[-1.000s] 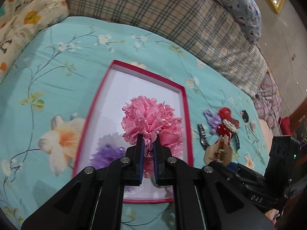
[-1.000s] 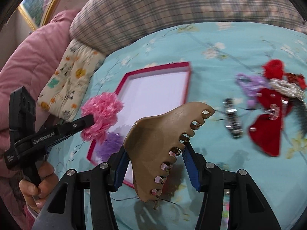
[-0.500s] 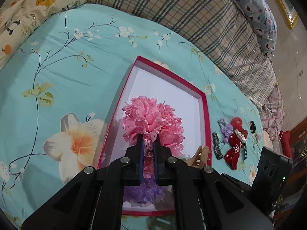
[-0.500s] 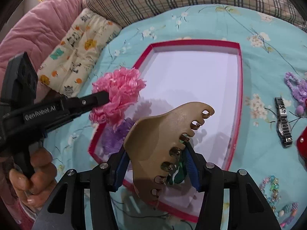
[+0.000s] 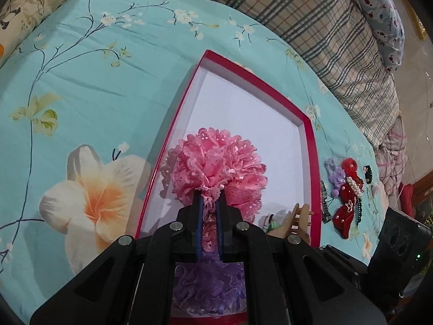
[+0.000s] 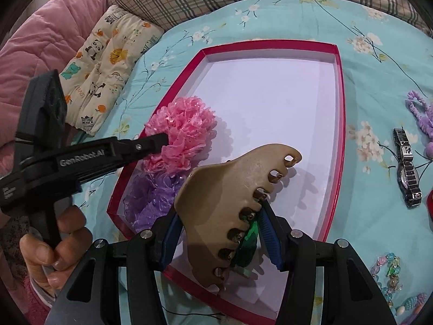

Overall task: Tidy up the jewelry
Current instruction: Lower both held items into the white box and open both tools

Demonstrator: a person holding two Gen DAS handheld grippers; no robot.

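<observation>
A shallow red-rimmed box (image 5: 254, 82) (image 6: 270, 47) with a white floor lies on the teal floral bedsheet. My left gripper (image 5: 209, 203) (image 6: 162, 143) is shut on a frilly pink scrunchie (image 5: 216, 168) (image 6: 181, 132), held just above the box's near left part. A purple scrunchie (image 5: 208, 289) (image 6: 151, 200) lies in the box below it. My right gripper (image 6: 219, 227) is shut on a tan claw hair clip (image 6: 232, 203) (image 5: 295, 222), held over the near end of the box. A green item (image 6: 250, 237) shows behind the clip.
Right of the box lie a dark watch (image 6: 407, 168) (image 5: 324, 205), a lilac scrunchie (image 6: 420, 113), red bows with pearls (image 5: 347, 197) and a bead bracelet (image 6: 392, 273). A plaid quilt (image 5: 324, 27) and a cartoon-print pillow (image 6: 105, 62) edge the bed. A hand (image 6: 51, 249) grips the left handle.
Both grippers have come in over the box and lower. The pink scrunchie now hangs above the purple one; the claw clip moved left from beside the box to over its near end.
</observation>
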